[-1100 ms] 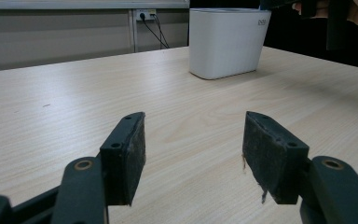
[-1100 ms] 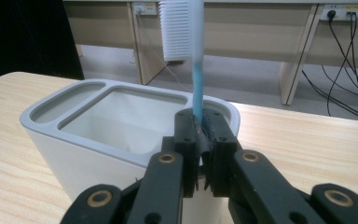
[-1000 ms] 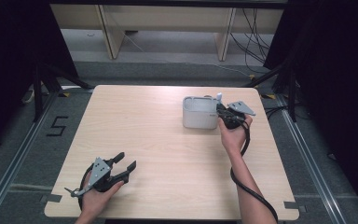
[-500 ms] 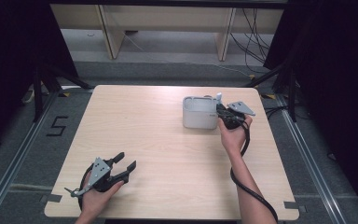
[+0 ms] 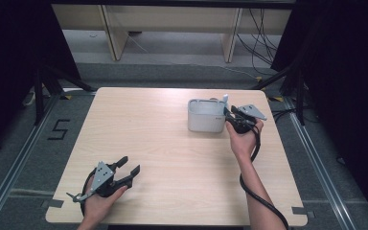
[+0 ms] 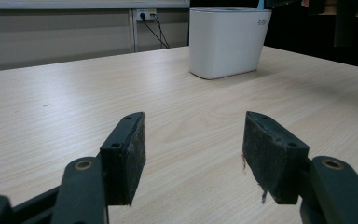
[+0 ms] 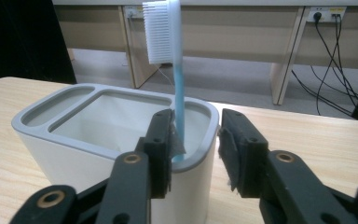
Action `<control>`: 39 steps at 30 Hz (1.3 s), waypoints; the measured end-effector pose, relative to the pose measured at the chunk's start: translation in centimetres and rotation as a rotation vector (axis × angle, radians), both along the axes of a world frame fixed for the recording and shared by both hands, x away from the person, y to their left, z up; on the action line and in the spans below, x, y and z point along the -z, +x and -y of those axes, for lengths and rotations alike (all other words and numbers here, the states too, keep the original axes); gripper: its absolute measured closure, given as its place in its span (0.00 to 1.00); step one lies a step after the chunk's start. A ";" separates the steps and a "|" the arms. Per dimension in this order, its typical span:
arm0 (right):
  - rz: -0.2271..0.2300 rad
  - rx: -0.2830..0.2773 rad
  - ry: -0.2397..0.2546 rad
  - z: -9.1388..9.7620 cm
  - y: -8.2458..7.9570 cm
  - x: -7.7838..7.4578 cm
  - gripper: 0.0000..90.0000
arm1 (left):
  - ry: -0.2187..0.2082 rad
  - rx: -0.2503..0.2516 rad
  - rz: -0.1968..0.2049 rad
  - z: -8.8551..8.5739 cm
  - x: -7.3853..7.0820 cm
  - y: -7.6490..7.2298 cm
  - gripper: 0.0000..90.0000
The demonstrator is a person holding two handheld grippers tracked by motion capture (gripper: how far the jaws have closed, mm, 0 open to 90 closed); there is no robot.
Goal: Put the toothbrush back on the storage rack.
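Near the table's far right edge, your right gripper [image 7: 196, 149] stands parted around the toothbrush [image 7: 175, 70] upright in the holder [image 5: 205, 117], apparently released; your left gripper [image 5: 124, 171] waits wide open, empty.

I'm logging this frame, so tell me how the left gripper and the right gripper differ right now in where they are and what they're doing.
The left gripper sits low at the table's near left corner, away from any object; the right gripper is at the far right against the white holder. The left gripper's jaws gape over bare wood, while the right gripper's jaws stand apart at the holder's rim, one beside the upright blue toothbrush. Both are open and hand-held.
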State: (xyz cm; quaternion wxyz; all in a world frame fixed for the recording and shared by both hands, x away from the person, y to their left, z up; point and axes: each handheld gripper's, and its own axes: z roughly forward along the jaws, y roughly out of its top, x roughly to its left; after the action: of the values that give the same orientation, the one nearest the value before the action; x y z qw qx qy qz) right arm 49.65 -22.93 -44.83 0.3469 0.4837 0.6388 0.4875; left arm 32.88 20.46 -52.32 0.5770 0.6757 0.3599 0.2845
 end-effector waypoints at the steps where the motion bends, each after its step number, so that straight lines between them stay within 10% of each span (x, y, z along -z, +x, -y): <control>1: 0.008 0.002 -0.004 0.1 0.0 0.0 0.70 | -0.001 0.000 0.000 0.0 0.0 0.0 0.43; 5: -0.012 0.006 0.039 0.0 -0.7 -0.3 0.67 | 0.001 0.001 0.001 0.0 0.0 0.0 0.43; 39: -0.109 -0.104 -0.071 2.9 -8.4 0.6 0.59 | -0.014 0.011 0.021 0.1 0.1 0.1 0.43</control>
State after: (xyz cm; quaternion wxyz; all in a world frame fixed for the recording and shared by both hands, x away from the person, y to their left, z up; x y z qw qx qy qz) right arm 41.26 -25.80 -45.41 0.3027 0.4632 0.6978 0.4549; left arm 33.00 20.36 -52.41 0.5869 0.6706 0.3521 0.2860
